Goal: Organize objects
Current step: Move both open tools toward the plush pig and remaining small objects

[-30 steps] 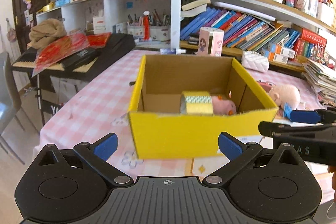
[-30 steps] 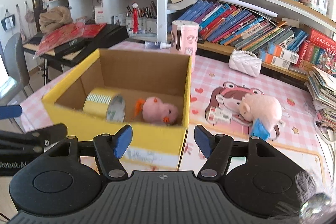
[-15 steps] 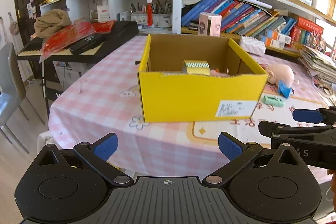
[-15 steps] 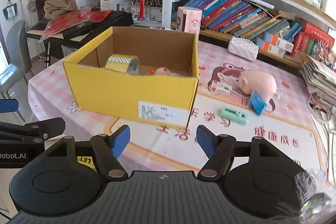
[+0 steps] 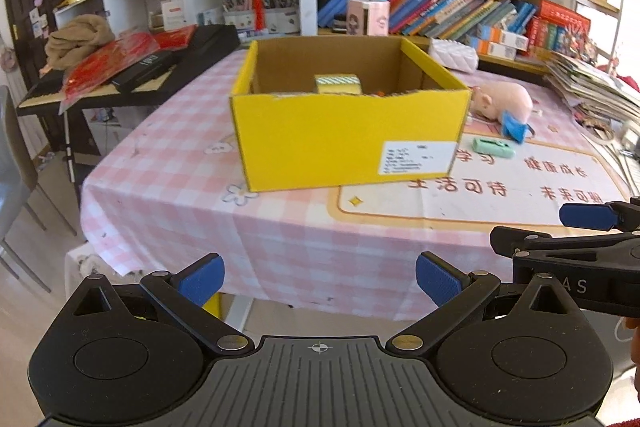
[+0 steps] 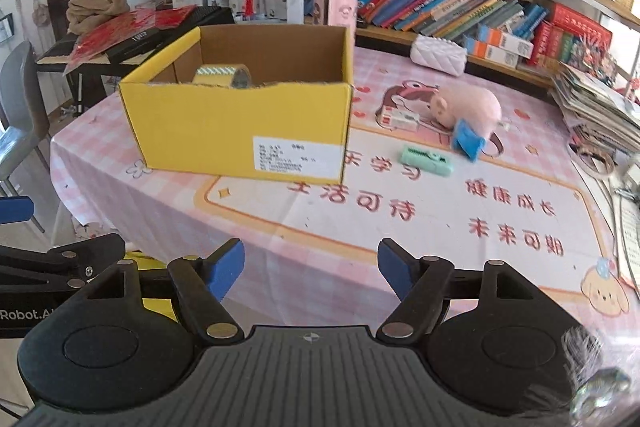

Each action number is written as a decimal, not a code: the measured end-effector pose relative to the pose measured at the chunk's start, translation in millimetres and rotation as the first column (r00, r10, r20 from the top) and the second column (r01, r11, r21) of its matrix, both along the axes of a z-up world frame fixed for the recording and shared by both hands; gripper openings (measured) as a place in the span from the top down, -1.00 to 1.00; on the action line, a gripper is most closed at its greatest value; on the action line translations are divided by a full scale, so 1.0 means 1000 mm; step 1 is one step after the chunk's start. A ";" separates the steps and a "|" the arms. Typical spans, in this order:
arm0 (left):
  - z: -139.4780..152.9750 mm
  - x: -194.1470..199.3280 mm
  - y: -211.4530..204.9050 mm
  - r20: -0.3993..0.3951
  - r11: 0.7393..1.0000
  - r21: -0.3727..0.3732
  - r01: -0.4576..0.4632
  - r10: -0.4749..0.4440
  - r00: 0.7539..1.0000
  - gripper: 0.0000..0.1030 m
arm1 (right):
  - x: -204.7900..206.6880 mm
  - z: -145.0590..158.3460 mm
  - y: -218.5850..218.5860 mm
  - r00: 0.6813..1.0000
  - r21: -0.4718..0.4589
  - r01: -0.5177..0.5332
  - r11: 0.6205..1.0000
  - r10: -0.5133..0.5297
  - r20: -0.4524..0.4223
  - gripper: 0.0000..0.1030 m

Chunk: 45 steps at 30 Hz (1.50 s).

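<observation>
A yellow cardboard box [image 6: 240,125], open at the top and bearing a white label on its near wall, is set upright on the pink checked tablecloth. A roll of yellow tape [image 6: 222,75] is seen standing on edge inside it. To the right of the box, a pink plush pig [image 6: 466,109] is laid on its side, with a small white packet [image 6: 398,118] touching its snout. A mint-green rectangular object [image 6: 426,159] is placed nearer, apart from both.

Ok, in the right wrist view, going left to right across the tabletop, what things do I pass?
Yellow cardboard box → small red-and-white packet → mint green item → pink plush pig → stack of magazines.
</observation>
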<state>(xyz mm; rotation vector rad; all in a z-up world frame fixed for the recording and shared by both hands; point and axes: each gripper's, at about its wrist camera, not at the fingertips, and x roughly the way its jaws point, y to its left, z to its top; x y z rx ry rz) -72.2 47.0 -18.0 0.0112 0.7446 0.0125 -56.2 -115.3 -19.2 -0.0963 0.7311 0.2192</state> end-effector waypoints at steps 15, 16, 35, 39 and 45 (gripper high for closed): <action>-0.005 0.017 -0.056 -0.005 0.981 -0.017 0.192 -0.192 0.981 -0.99 | -0.015 -0.003 -0.057 0.983 -0.021 0.186 0.982 -0.186 -0.007 -0.42; -0.005 0.019 -0.060 -0.004 0.979 -0.016 0.202 -0.202 0.979 -0.99 | -0.015 -0.003 -0.062 0.980 -0.020 0.199 0.980 -0.199 -0.007 -0.42; 0.002 0.079 -0.128 0.013 0.964 -0.016 0.265 -0.265 0.964 -0.99 | 0.039 0.001 -0.130 0.962 -0.008 0.274 0.962 -0.274 -0.015 -0.45; 0.001 0.095 -0.138 0.009 0.967 -0.017 0.253 -0.253 0.967 -0.99 | 0.059 0.001 -0.142 0.966 -0.004 0.258 0.966 -0.258 -0.024 -0.45; 0.000 0.117 -0.154 0.007 0.973 -0.011 0.230 -0.230 0.973 -0.99 | 0.088 0.001 -0.157 0.972 0.002 0.232 0.973 -0.232 -0.033 -0.45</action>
